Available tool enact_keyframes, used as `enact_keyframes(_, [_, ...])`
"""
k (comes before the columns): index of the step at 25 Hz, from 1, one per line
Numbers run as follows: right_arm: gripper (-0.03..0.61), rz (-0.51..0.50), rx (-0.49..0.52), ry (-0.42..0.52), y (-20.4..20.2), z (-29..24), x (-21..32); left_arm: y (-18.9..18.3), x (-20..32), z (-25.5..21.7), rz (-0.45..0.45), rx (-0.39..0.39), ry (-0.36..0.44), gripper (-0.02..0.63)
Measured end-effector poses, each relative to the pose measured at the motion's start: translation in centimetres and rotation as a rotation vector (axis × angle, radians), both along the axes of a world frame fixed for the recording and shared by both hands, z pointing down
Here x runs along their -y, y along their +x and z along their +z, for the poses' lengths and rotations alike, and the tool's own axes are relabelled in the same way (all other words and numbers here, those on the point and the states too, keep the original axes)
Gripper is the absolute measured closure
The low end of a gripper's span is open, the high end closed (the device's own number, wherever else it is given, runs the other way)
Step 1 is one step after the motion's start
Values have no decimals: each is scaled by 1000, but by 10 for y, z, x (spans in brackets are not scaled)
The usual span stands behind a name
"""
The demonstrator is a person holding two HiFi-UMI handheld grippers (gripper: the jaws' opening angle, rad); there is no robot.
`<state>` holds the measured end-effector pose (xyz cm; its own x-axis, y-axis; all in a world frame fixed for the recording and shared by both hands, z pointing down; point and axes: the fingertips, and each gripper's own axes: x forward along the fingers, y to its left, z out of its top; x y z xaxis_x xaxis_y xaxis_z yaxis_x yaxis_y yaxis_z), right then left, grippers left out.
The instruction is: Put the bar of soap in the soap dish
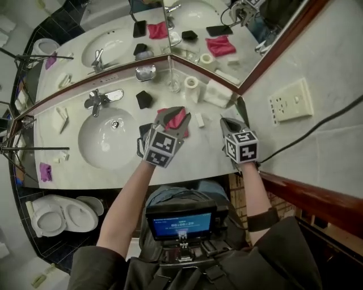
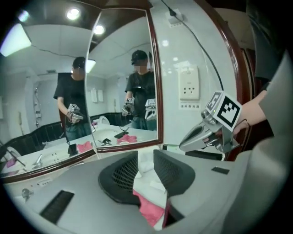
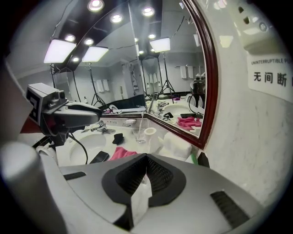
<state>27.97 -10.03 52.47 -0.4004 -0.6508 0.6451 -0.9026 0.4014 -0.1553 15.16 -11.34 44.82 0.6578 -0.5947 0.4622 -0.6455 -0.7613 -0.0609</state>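
Over the counter (image 1: 201, 153), left gripper (image 2: 146, 154) gapes slightly, empty; right gripper (image 3: 145, 156) is closed.

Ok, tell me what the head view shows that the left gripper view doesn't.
Only the head view shows directly: the round white sink basin, the silver metal soap dish, and the blue-lit screen worn at chest height. Only the left gripper view: the person's standing reflection and the round ceiling lights. Both: the right gripper, the crumpled pink cloth, the white wall outlet.
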Motion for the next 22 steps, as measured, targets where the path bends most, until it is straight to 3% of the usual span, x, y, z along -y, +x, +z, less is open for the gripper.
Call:
enact_keyframes(5, [563, -18, -6, 3, -4, 0, -1, -41, -6, -45, -176, -104, 41, 612])
enact_keyframes(7, [563, -21, -6, 6, -5, -1, -1, -57, -11, -58, -211, -135, 52, 612])
enact_keyframes(10, [563, -27, -3, 8, -10, 0, -2, -81, -25, -64, -218, -120, 61, 612])
enact_keyframes(13, [562, -32, -6, 4, -13, 3, -6, -104, -32, -79, -310, -168, 62, 612])
enact_keyframes(22, [563, -27, -16, -5, -17, 5, -9, -166, -43, -76, -433, -172, 37, 612])
